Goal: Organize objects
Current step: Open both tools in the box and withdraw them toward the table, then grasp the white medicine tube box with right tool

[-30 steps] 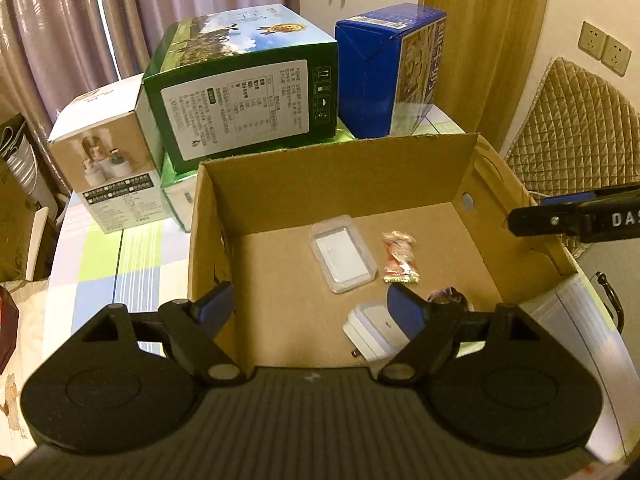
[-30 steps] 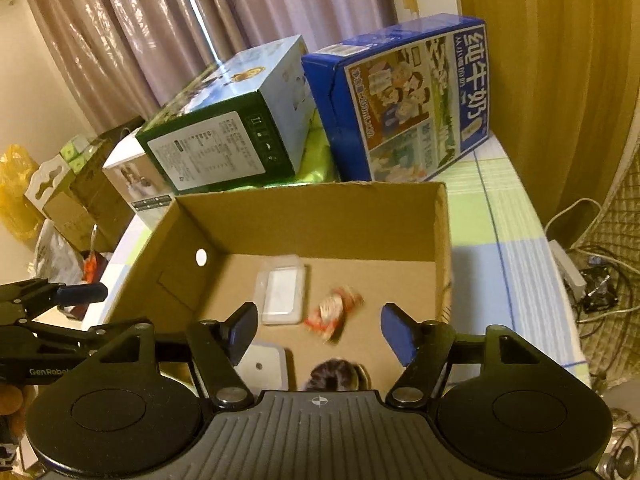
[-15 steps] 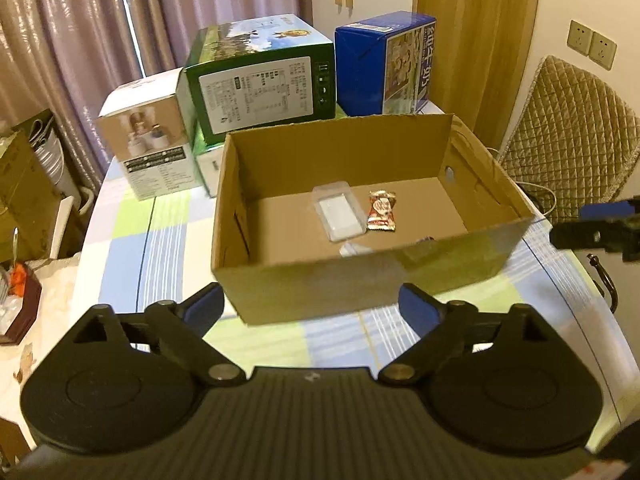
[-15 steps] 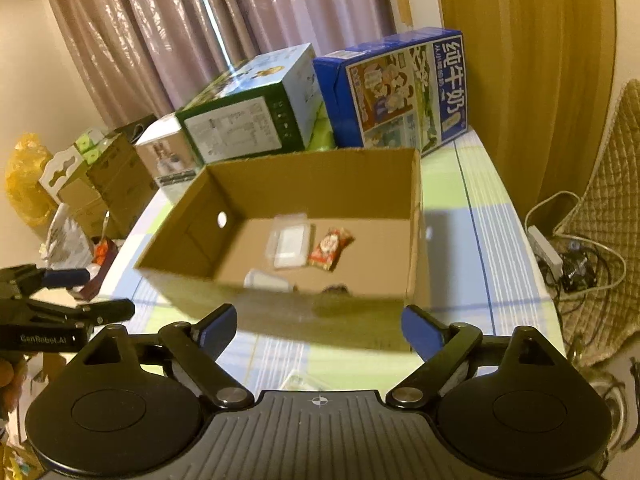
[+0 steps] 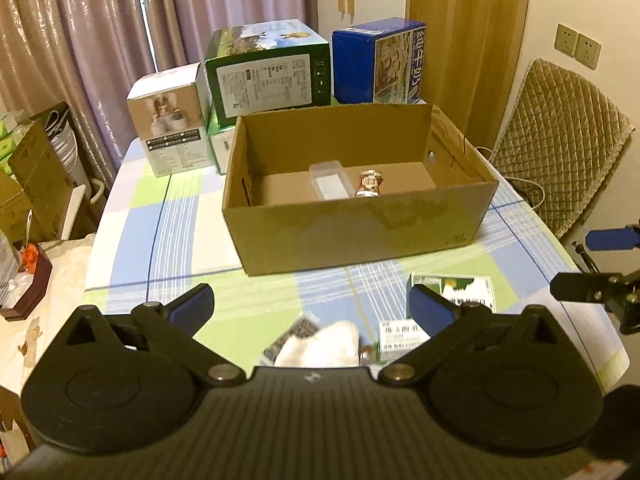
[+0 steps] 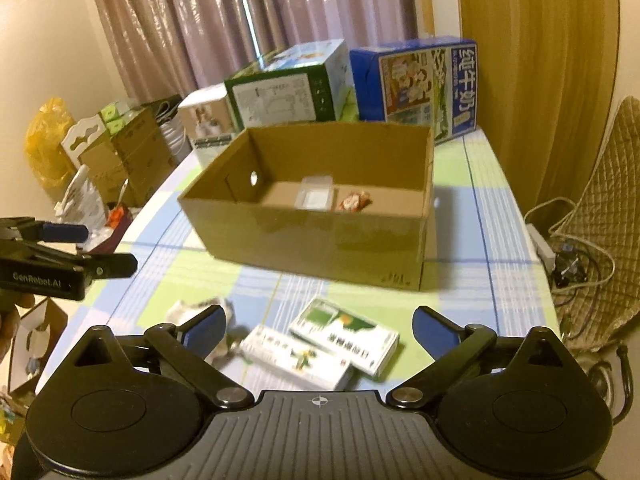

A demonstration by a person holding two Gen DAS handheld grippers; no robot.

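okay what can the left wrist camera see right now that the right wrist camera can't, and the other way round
Only the left wrist view shows the wall sockets and the whole quilted chair back.

Only the right wrist view shows the yellow bag and the power strip with tangled cables off the table's right edge.

Both show the cardboard box holding a clear plastic case and a snack packet, two flat green-and-white cartons in front, and each open gripper, left and right.

Clear case (image 5: 329,180) and snack (image 5: 369,185) in carton (image 5: 360,232); packets (image 6: 344,336) before it.
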